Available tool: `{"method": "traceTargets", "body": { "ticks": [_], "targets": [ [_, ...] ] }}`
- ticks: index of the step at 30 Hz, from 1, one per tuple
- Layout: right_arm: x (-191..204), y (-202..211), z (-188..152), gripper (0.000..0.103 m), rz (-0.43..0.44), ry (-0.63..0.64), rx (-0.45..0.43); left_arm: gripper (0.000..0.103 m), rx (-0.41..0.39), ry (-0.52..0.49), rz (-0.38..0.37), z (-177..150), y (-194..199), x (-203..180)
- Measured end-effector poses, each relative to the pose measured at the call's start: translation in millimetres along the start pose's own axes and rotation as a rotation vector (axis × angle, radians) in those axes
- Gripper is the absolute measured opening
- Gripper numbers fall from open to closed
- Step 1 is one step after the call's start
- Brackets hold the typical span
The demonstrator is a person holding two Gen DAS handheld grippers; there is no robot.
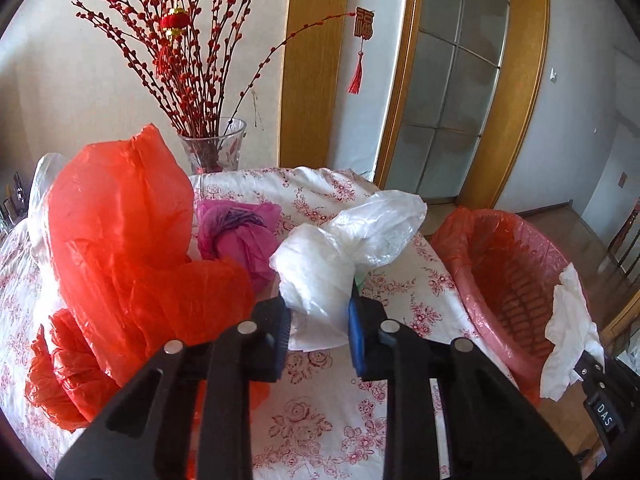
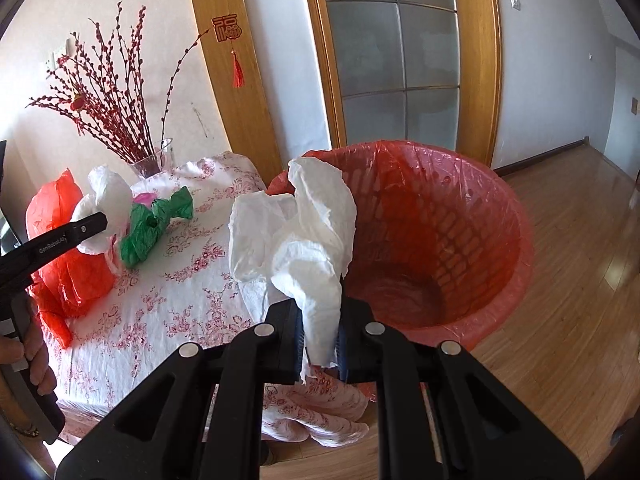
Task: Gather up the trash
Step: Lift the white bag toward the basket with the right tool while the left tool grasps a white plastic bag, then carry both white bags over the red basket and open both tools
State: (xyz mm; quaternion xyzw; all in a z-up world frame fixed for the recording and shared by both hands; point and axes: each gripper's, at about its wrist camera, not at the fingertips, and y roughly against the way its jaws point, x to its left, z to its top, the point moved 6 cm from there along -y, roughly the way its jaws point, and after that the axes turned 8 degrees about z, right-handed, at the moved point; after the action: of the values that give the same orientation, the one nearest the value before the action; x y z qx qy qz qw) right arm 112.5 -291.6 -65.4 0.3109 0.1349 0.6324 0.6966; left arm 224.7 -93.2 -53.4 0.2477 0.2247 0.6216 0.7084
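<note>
- The right gripper [image 2: 320,336] has its jaws clamped on a crumpled white tissue [image 2: 296,232], held at the near rim of the bin [image 2: 500,208].
- The bin is a pink basket lined with a red bag, standing beside the table [image 2: 180,280].
- The left gripper [image 1: 319,334] has its jaws closed on a white bag [image 1: 320,272] above the floral cloth.
- A red bag [image 1: 120,248], a pink bag [image 1: 240,236] and a green bag [image 2: 154,224] lie near it on the table.
- A vase [image 1: 214,146] of red branches stands at the back.

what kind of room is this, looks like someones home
Most likely a lived-in home, perhaps a dining or living area: a floral tablecloth on the table, a glass vase of red festive branches, and a wood-framed frosted glass door over wooden flooring.
</note>
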Motion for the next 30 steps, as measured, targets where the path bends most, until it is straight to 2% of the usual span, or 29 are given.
{"method": "traceTargets", "body": {
  "ticks": [7, 11, 20, 30],
  "targets": [
    [-3.9, 3.3, 5.6, 0.013, 0.002, -0.002, -0.019, 0.025, -0.071, 0.017, -0.024, 18.4, 30.4, 1.7],
    [-7.8, 6.6, 10.3, 0.013, -0.019, 0.009, -0.036, 0.025, -0.083, 0.003, -0.072, 24.1, 42.6, -10.6],
    [-46.3, 17.0, 29.5, 0.013, -0.096, -0.042, -0.076, 0.025, -0.047, -0.069, -0.245, 22.3, 44.7, -85.5],
    [-86.4, 16.8, 41.0, 0.013, -0.144, -0.108, -0.085, 0.026, 0.013, -0.137, -0.359, 12.2, 18.7, -158.4]
  ]
}}
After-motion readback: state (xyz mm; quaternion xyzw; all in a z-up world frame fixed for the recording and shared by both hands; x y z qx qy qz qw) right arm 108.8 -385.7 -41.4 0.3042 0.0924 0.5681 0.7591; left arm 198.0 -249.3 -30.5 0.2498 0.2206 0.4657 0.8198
